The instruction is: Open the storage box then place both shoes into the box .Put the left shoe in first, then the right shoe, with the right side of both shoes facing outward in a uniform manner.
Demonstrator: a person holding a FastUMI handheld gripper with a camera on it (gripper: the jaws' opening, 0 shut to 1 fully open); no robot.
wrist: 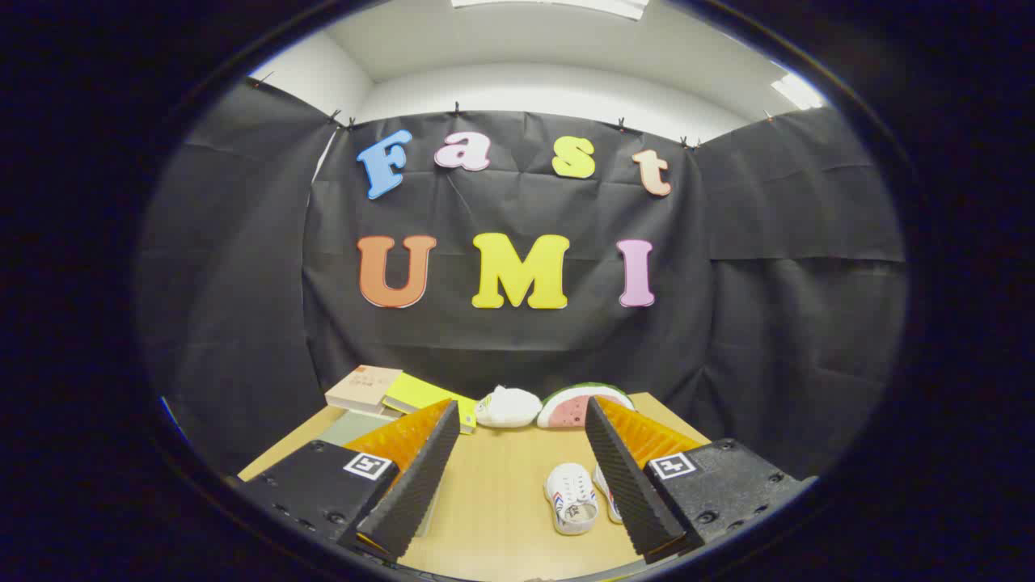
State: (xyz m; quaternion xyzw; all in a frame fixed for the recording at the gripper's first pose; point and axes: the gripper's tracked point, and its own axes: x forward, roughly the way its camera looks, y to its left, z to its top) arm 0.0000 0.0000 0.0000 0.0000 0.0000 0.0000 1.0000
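Note:
Two small white shoes with red and blue stripes lie on the wooden table [501,485], toes toward me. One shoe [571,499] lies in full sight between the fingers, close to the right one. The other shoe [603,490] is beside it on its right, mostly hidden by the right finger [627,477]. My gripper [521,408] hovers above the table, open wide with nothing between its fingers. A pale grey-green flat thing [353,426], perhaps the storage box, lies behind the left finger [416,477], which hides most of it.
At the table's far edge, against the black cloth wall, lie a beige book [364,388] on a yellow one [420,394], a white plush toy [508,406] and a watermelon-slice toy [584,404].

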